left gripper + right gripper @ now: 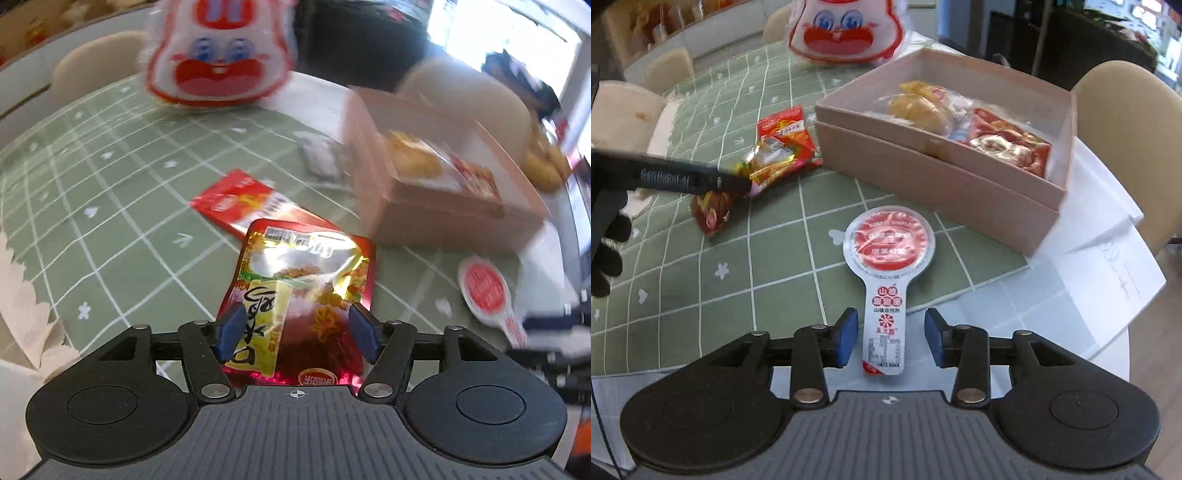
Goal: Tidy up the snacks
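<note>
My left gripper [297,328] stands wide open over a shiny red and yellow snack packet [306,280], which lies between its blue pads [231,328] on the green checked cloth. In the right wrist view its black fingers [701,177] reach that same packet [775,162]. My right gripper [891,332] is open astride the handle of a paddle-shaped red and white snack [888,240], with a gap on each side. That snack also shows in the left view [484,288]. A pink box [923,173] behind it holds yellow and red packets.
A flat red packet [236,199] lies behind the left gripper and a small dark red one [713,214] below it. A cartoon-face bag [846,29] stands at the far edge. White paper [1108,258] lies right of the box. Chairs ring the round table. A gloved hand [605,240] is at left.
</note>
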